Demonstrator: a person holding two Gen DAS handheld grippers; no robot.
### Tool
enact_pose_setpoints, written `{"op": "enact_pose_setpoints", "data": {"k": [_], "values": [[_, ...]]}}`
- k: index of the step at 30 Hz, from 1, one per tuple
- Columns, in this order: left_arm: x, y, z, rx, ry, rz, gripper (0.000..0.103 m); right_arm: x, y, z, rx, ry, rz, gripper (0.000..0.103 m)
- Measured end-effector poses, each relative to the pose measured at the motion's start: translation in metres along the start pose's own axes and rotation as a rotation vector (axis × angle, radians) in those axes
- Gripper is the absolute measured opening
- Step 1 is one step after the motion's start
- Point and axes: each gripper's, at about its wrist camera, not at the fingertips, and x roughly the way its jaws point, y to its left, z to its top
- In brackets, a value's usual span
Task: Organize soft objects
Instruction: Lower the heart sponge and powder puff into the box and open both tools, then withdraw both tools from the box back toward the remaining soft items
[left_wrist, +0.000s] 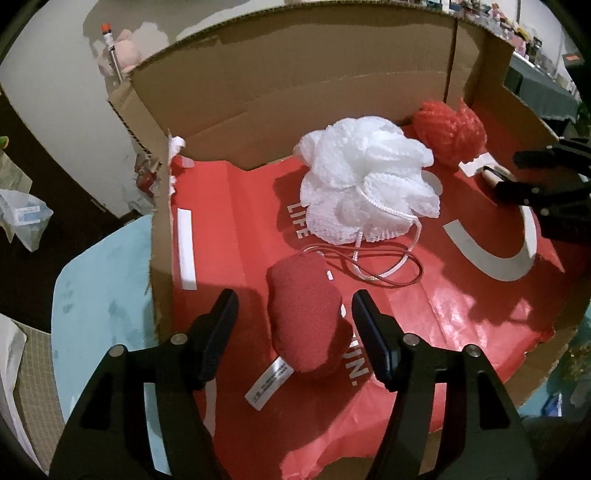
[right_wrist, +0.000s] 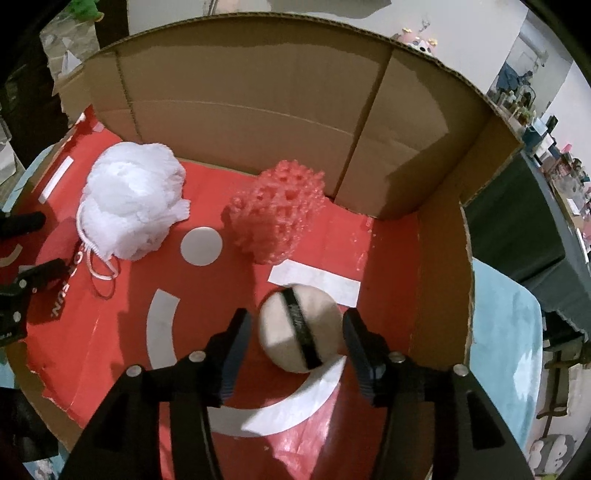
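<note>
A: Sponges and puffs all sat inside the cardboard box (left_wrist: 295, 74), on its red printed liner (left_wrist: 461, 314). Where was the dark red one?

B: The dark red sponge (left_wrist: 304, 317) lay on the liner between the fingers of the left gripper (left_wrist: 293, 306), its white tag (left_wrist: 267, 384) pointing back toward the camera. The fingers stood wide, one on each side, neither touching it.

A: And the round pale one?

B: The cream sponge (right_wrist: 284, 325), with a black strap (right_wrist: 303, 328) across its top, rested on the liner near the box's right wall. The right gripper (right_wrist: 293, 325) was spread wide around it too, with a gap on both sides.

A: What lay farther in?

B: The white mesh puff (left_wrist: 365, 181) sat mid-box, its white cord (left_wrist: 384, 254) looped toward the dark red sponge, with a thin dark red loop (left_wrist: 369, 266) lying beside it. Behind it, near the back wall, sat the red mesh puff (left_wrist: 448, 131), just beside the white one but apart from the cream sponge.

A: Beyond the box?

B: A light blue surface (left_wrist: 99, 288) showed at the sides.
</note>
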Motion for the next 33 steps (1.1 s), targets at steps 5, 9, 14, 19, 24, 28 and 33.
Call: {"op": "enact_pose_setpoints", "data": {"k": [5,9,14,19,24,28,33], "values": [[-0.020,0.000,-0.006,-0.006,-0.043,-0.018,0.068,-0.021,0.001,-0.003,0.000,-0.043,-0.012,0.072],[-0.050,-0.002,-0.014,-0.018,-0.106,-0.036,0.073,-0.047,-0.004,-0.010,0.023,-0.086,0.009,0.073],[-0.095,-0.007,-0.027,-0.027,-0.222,-0.049,0.080,-0.086,-0.001,-0.022,0.038,-0.177,0.034,0.084],[-0.141,-0.024,-0.050,-0.024,-0.335,-0.074,0.087,-0.134,0.006,-0.057,0.055,-0.290,0.063,0.096],[-0.188,-0.040,-0.081,-0.035,-0.460,-0.080,0.093,-0.187,0.015,-0.094,0.054,-0.415,0.066,0.103],[-0.221,-0.052,-0.110,-0.053,-0.553,-0.094,0.095,-0.218,0.025,-0.127,0.057,-0.498,0.076,0.103],[-0.253,-0.066,-0.148,-0.078,-0.661,-0.091,0.098,-0.251,0.034,-0.174,0.099,-0.603,0.050,0.103]]}}
